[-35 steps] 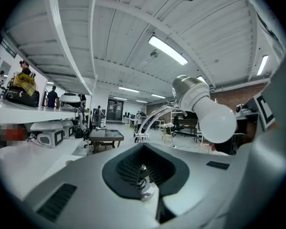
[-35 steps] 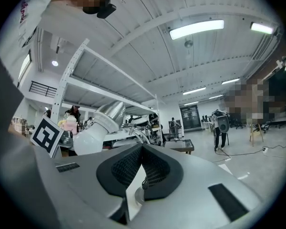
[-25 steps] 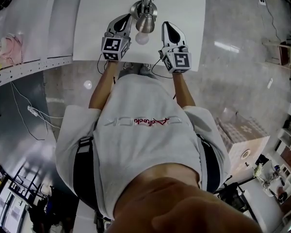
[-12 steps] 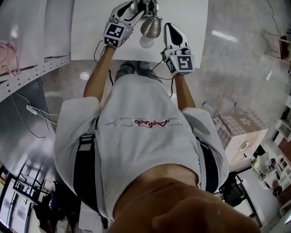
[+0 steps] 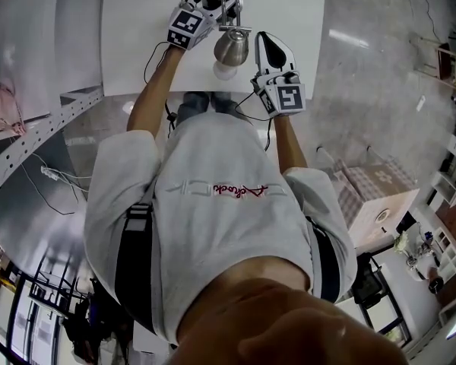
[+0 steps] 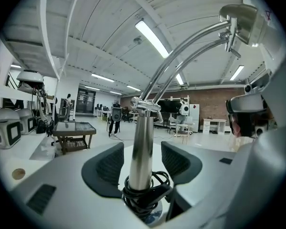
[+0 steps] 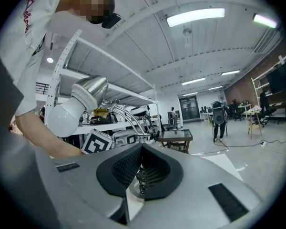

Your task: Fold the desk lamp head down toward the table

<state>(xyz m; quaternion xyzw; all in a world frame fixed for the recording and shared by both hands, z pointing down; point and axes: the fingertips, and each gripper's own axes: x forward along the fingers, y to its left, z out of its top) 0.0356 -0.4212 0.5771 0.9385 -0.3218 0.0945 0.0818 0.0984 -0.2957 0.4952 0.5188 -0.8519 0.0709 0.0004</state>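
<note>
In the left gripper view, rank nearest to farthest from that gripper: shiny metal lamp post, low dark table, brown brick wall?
1. Shiny metal lamp post: between the open jaws.
2. Low dark table: left, out on the floor.
3. Brown brick wall: far back, at right.

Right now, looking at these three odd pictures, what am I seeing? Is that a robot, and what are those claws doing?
There is no robot here: a person holds a claw in each hand. The top-down picture comes from a camera on the person's head. The other two come from cameras riding on each claw.

On the white table stands a metal desk lamp, with its cord wound round the foot.

The left claw has just been opening. It sits open around the lamp's upright post, not squeezing it.

The right claw is closed near the lamp head and seems to hold nothing.
</note>
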